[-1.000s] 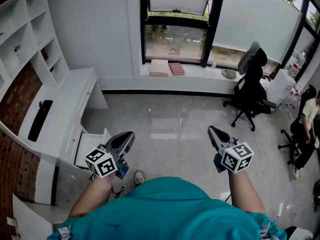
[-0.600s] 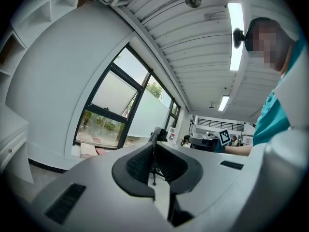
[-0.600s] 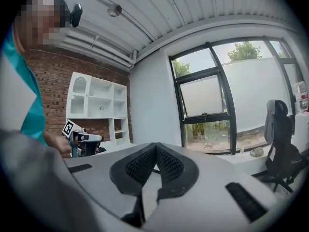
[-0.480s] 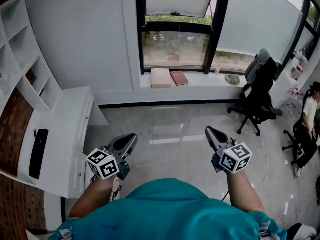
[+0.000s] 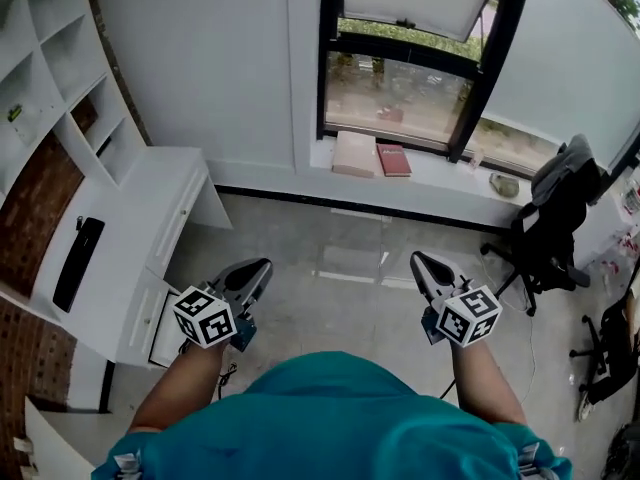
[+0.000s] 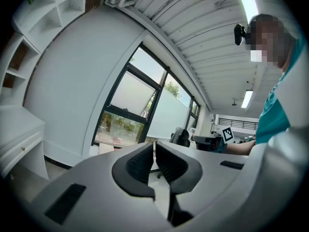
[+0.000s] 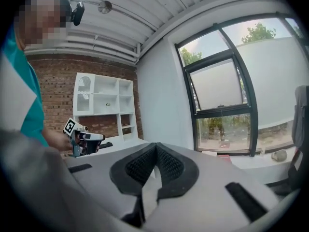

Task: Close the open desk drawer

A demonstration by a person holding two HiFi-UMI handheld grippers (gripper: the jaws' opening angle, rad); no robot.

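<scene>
The white worktop (image 5: 150, 203) stands at the left, by the brick wall (image 5: 25, 218). Its drawer (image 5: 163, 336), a flat white box, sticks out low down, partly hidden behind the left claw (image 5: 262, 266). The left claw's ribbed black pads (image 6: 139, 162) sit almost together with only a thin slit between them and nothing in it; the right claw (image 5: 418, 259) is pressed together and holds nothing too. A long black keyboard (image 5: 77, 250) lies on the worktop; the grey floor (image 5: 340, 248) is smooth and shiny.
</scene>
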